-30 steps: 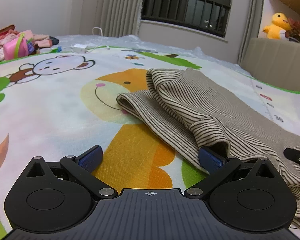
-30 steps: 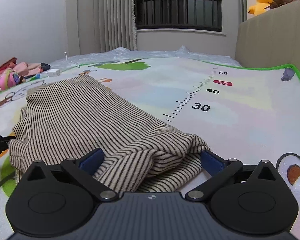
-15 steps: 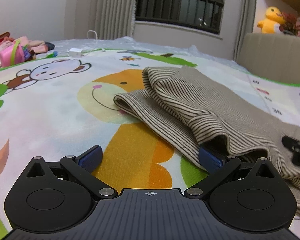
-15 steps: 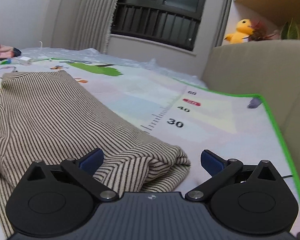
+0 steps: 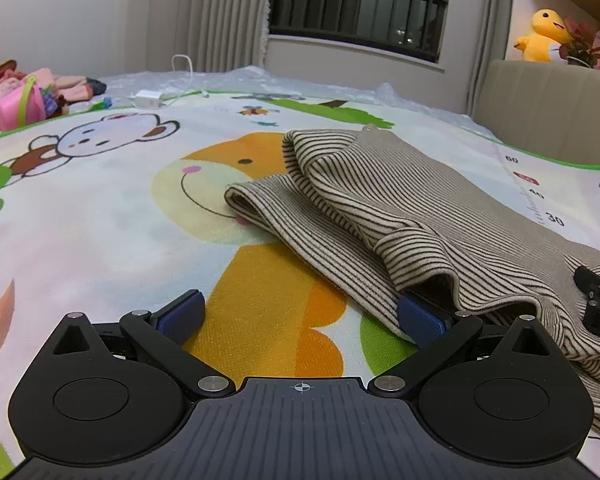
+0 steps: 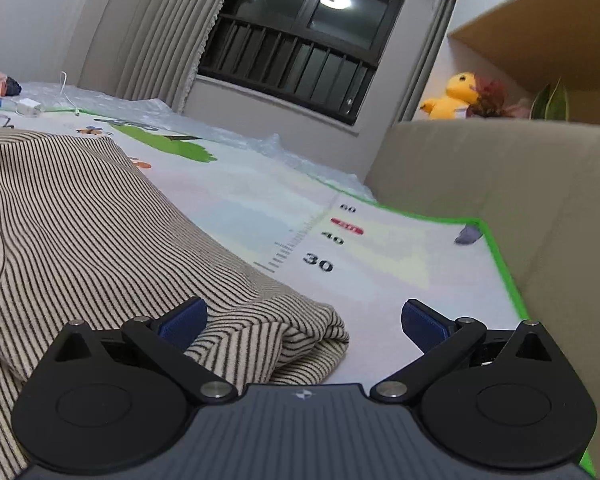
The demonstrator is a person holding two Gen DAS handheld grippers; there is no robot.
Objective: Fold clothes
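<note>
Fingers (image 6: 424, 324) spread wide beside striped garment (image 6: 80, 216), mat (image 6: 380, 256) numbered 30

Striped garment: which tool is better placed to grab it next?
Left tool, probably: one of its fingers is already tucked under the striped garment fold. The right tool sits open at the corner.

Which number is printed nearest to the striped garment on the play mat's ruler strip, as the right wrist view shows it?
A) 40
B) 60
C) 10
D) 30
D: in the right wrist view the ruler strip on the play mat reads 60, then a red label, then 40, then 30 toward the camera, and the 30 lies closest to the edge of the striped garment.
</note>
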